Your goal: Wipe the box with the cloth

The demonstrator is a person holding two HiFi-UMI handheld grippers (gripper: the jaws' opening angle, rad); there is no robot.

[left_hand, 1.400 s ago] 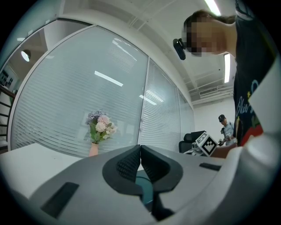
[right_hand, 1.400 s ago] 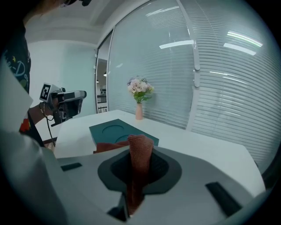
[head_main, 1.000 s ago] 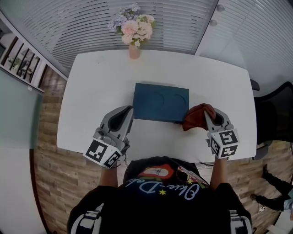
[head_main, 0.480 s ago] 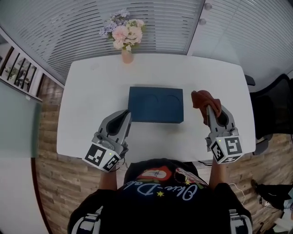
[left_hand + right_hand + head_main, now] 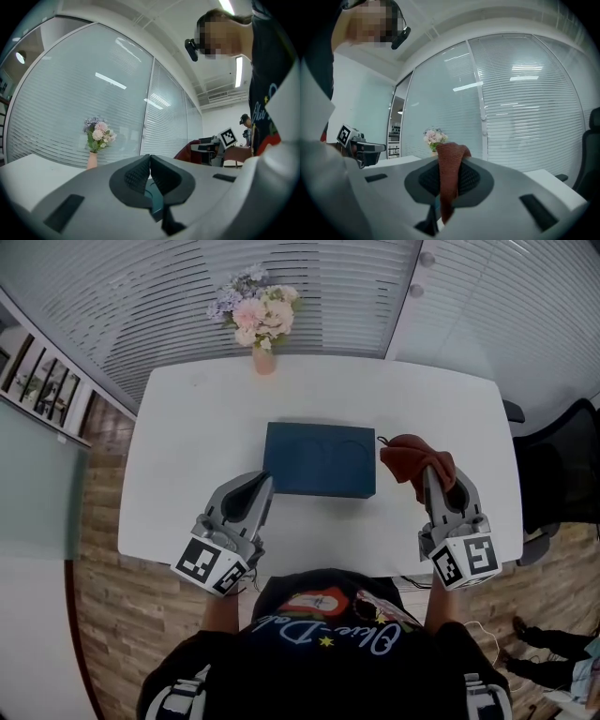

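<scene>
A flat dark-blue box (image 5: 320, 458) lies at the middle of the white table (image 5: 187, 437). My right gripper (image 5: 427, 470) is shut on a rust-red cloth (image 5: 414, 458), held just right of the box's right edge and apart from it; in the right gripper view the cloth (image 5: 450, 178) hangs down between the jaws. My left gripper (image 5: 259, 486) is shut with nothing in it, its tip near the box's front left corner. In the left gripper view the jaws meet at the left gripper (image 5: 150, 161).
A pink vase of flowers (image 5: 258, 322) stands at the table's far edge; it also shows as the vase (image 5: 96, 140) in the left gripper view. A black chair (image 5: 562, 465) stands off the table's right end. Glass walls with blinds lie behind.
The right gripper lifted the cloth off the box's front right corner, swung it right, and now holds it beside the box's right edge. The left gripper barely moved.
</scene>
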